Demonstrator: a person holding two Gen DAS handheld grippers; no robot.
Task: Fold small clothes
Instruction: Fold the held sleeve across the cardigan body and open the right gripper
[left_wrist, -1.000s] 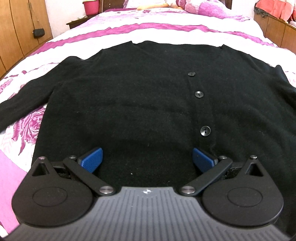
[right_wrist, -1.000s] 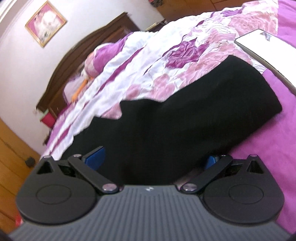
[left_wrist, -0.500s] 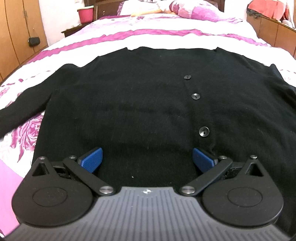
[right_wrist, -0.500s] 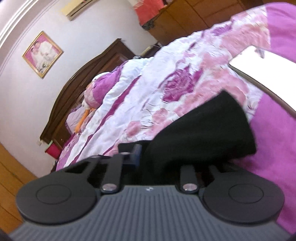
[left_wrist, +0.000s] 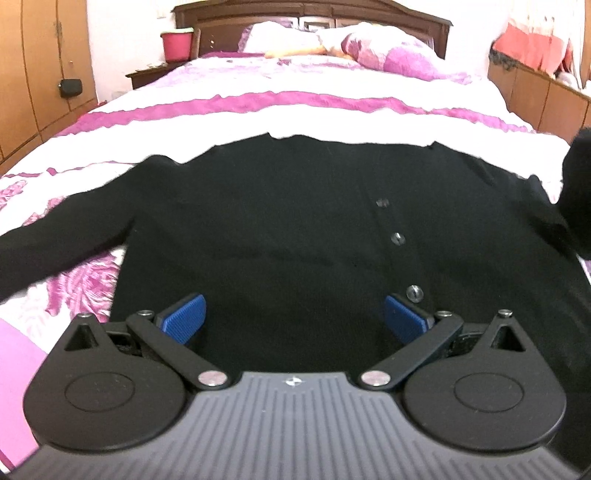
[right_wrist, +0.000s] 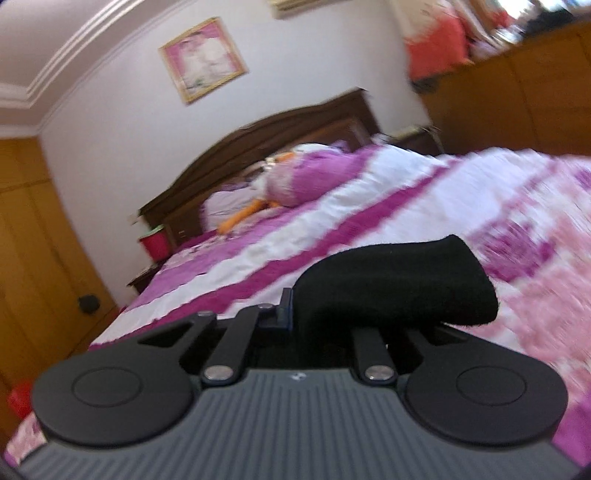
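A black buttoned cardigan (left_wrist: 288, 221) lies flat, front up, on the bed, collar at the far end, left sleeve (left_wrist: 62, 236) stretched out to the left. My left gripper (left_wrist: 293, 319) is open, hovering over the hem near the lowest button (left_wrist: 413, 292). My right gripper (right_wrist: 332, 317) is shut on the cardigan's right sleeve (right_wrist: 399, 284) and holds its cuff lifted above the bedspread. The raised sleeve also shows at the right edge of the left wrist view (left_wrist: 576, 192).
The bed has a pink, purple and white floral bedspread (left_wrist: 295, 114) with pillows (left_wrist: 391, 55) at a dark wooden headboard (left_wrist: 310, 14). A nightstand with a pink bucket (left_wrist: 177, 44) stands at the left. Wooden wardrobes (left_wrist: 33, 74) line both sides.
My right gripper closed on the right sleeve and lifted it off the bed, swinging upward. My left gripper stayed open and pulled back and up a little over the hem.
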